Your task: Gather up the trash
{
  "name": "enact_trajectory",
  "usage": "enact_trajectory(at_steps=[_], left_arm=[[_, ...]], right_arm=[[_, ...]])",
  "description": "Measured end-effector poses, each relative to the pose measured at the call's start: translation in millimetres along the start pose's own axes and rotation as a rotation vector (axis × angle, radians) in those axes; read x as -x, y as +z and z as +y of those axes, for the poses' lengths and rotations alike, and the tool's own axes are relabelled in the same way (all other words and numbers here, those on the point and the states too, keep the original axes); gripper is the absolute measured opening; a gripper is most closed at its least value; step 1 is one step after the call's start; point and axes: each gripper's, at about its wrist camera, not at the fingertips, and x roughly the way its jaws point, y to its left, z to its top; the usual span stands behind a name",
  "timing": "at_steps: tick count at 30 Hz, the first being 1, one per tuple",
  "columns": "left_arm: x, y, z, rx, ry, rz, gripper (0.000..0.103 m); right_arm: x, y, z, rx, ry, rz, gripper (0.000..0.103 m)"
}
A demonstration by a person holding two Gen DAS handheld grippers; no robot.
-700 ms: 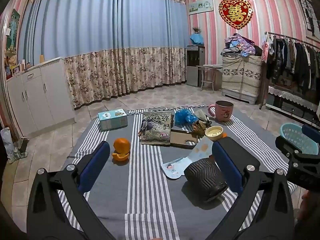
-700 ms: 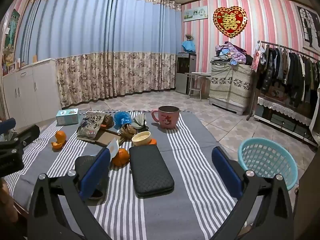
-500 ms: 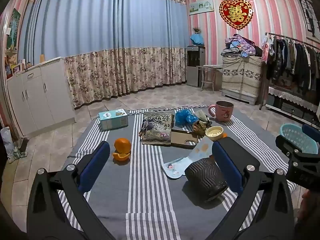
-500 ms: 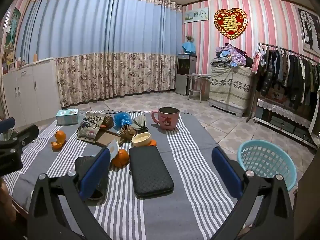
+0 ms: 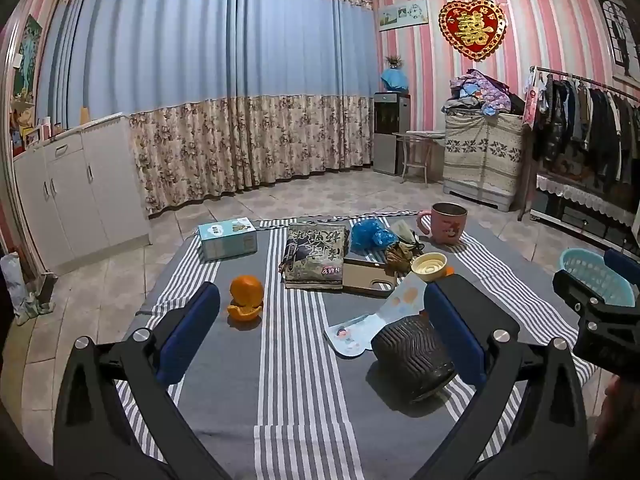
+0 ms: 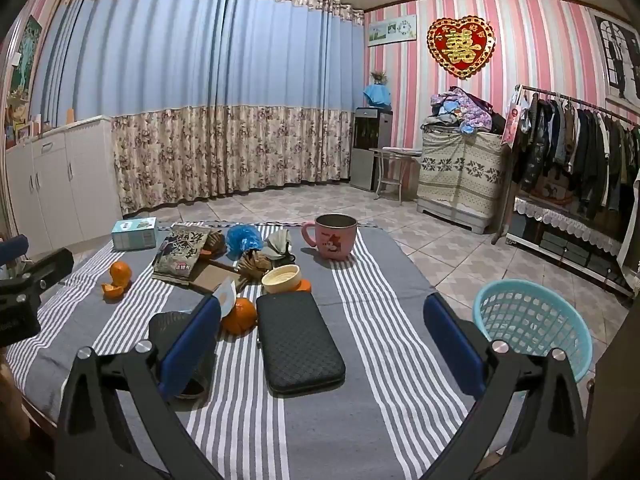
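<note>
A grey striped table (image 5: 296,360) holds litter: orange peel with an orange (image 5: 246,298), a dark snack bag (image 5: 316,256), a crumpled blue bag (image 5: 368,234), brown wrappers (image 5: 400,254) and a paper slip (image 5: 376,316) leaning on a tipped black ribbed cup (image 5: 412,356). My left gripper (image 5: 324,336) is open and empty above the near table. My right gripper (image 6: 320,340) is open and empty over a black case (image 6: 298,344). A light blue basket (image 6: 532,324) stands to the table's right on the floor.
A pink mug (image 6: 334,236), a cream bowl (image 6: 282,278), a whole orange (image 6: 239,315), a tissue box (image 5: 228,238) and a brown board (image 5: 370,278) also sit on the table. White cabinets (image 5: 72,192) stand left, a clothes rack (image 6: 576,160) right.
Both views have shifted very slightly; nothing on the table has moved and both grippers stay open.
</note>
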Motion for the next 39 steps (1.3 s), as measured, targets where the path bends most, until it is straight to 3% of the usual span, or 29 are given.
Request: enact_trajectory(at_steps=[39], left_arm=[[-6, -6, 6, -0.004, 0.01, 0.016, 0.099]], right_arm=[[-4, -6, -14, -0.001, -0.018, 0.019, 0.099]])
